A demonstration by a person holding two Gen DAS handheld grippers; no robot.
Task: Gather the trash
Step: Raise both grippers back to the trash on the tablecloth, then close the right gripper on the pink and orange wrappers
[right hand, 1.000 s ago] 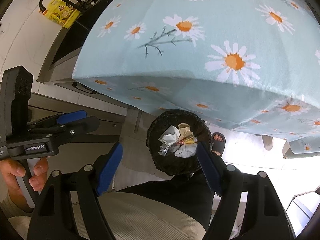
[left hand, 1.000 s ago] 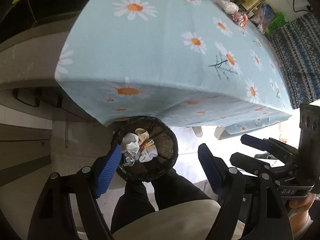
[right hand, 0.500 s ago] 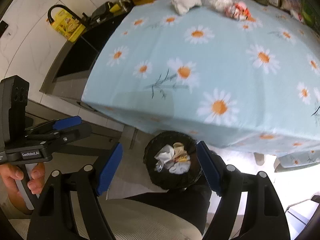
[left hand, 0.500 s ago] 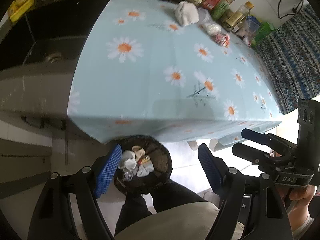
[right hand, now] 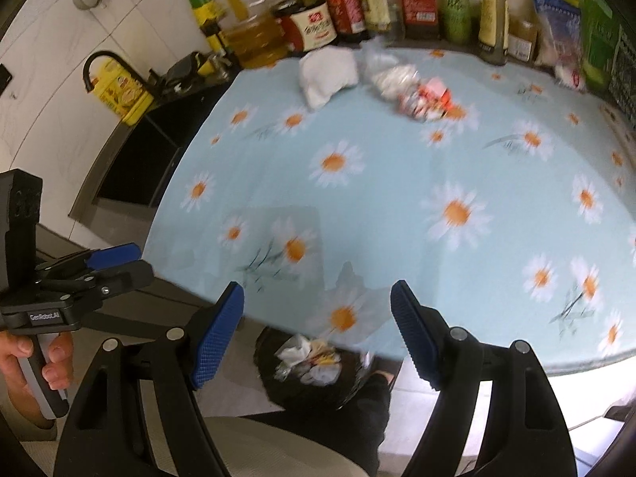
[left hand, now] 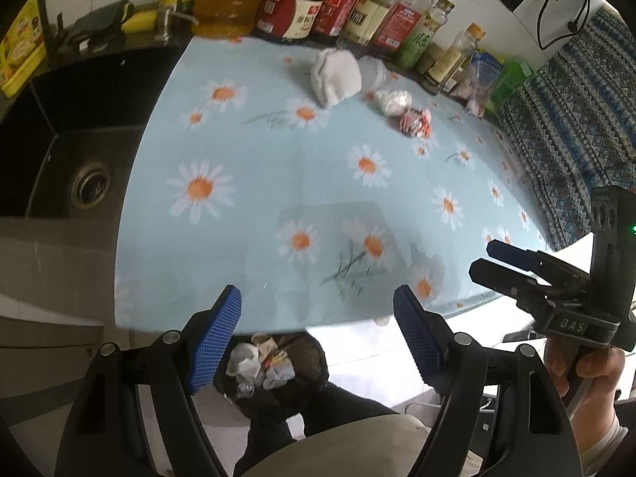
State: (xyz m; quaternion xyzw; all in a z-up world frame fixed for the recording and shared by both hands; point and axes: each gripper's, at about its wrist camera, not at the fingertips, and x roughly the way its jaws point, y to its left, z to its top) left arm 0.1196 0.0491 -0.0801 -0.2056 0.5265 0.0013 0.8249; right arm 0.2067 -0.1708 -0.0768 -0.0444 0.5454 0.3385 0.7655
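Judging progress: partly done. Bin [left hand: 274,369] on the floor under the near table edge, already holding crumpled tissues and wrappers. Left on the table [left hand: 278,167], near the far edge by the bottles [left hand: 357,8]: white wad [left hand: 334,75], clear crumpled bag [left hand: 391,99], red-and-white wrapper [left hand: 415,121]. Left claw [left hand: 316,336] spread, empty. Right claw [right hand: 318,332] spread, empty.

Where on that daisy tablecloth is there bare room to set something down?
The near and middle tablecloth is bare, from the sink side to the patterned cloth. The far edge is crowded: white wad, crumpled wrappers, then the bottle row.
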